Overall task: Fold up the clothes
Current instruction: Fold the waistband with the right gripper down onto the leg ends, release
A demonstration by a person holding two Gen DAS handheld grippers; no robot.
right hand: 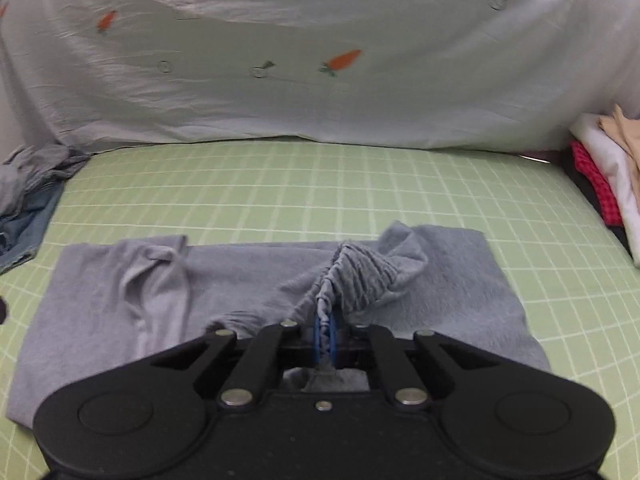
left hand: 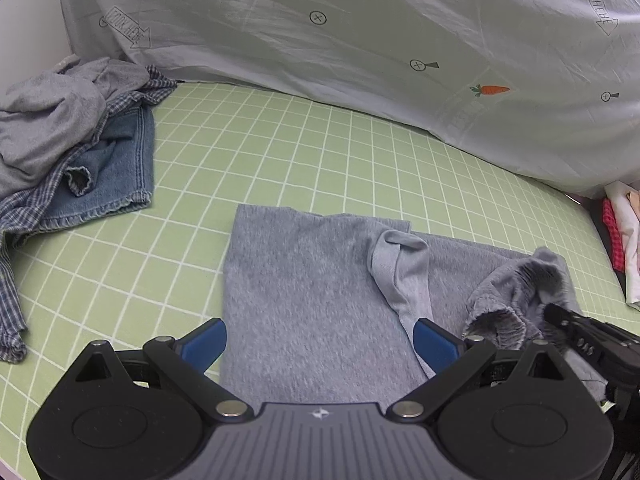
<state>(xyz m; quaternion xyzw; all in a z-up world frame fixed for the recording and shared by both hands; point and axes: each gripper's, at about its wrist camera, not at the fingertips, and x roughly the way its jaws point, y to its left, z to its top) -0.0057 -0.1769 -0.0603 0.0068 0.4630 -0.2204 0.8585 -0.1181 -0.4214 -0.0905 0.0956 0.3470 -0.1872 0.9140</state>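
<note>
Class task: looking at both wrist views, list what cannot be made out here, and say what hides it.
- Left view: the pile runs off the left edge; its garment count is unclear.
- Left view: the right gripper fingertips are buried in the grey garment.
- Right view: the stack is cut by the right edge.
- Right view: motion blur softens the sheet print.

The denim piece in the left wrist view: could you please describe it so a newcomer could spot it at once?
Start at the green bed sheet with a white grid, then look to its far left, where a heap of unfolded clothes lies. The blue denim garment with a frayed hem sits at the bottom of that heap, under a grey knit top and a blue checked shirt; it alone is stitched blue denim.
</note>
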